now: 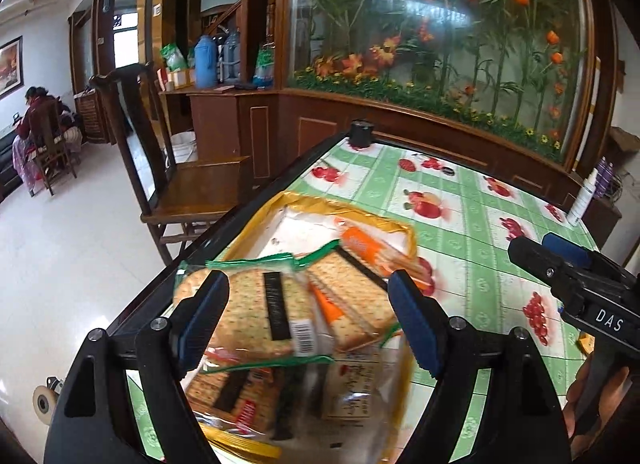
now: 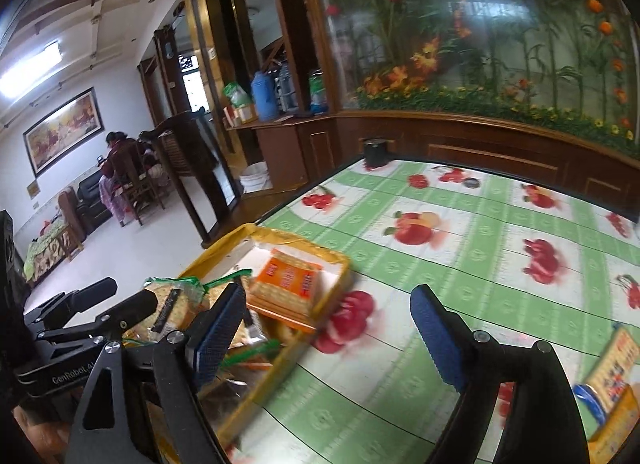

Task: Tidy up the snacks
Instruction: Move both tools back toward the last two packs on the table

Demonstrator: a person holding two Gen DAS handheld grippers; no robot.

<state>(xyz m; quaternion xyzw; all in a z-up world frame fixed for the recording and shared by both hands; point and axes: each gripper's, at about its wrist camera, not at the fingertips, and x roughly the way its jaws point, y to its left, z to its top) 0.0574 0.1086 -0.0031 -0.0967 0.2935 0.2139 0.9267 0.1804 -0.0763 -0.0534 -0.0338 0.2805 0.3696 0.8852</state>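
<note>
A yellow-rimmed tray (image 1: 320,204) (image 2: 224,248) lies at the table's left edge and holds several cracker packs. A green-edged cracker pack (image 1: 248,304) (image 2: 172,300) lies on top at the near end. An orange cracker pack (image 1: 368,248) (image 2: 286,284) rests at the tray's far right side. My left gripper (image 1: 308,304) (image 2: 116,296) hovers open over the green-edged pack, and its pads do not press on it. My right gripper (image 2: 328,316) (image 1: 536,246) stands open over the tablecloth just right of the tray, with nothing between its fingers.
The table wears a green checked fruit cloth (image 2: 480,224). A yellow snack box (image 2: 612,372) lies at the near right. A black cylinder (image 1: 361,132) stands at the far corner, a white bottle (image 1: 582,200) at the right edge. A wooden chair (image 1: 180,184) stands left of the table.
</note>
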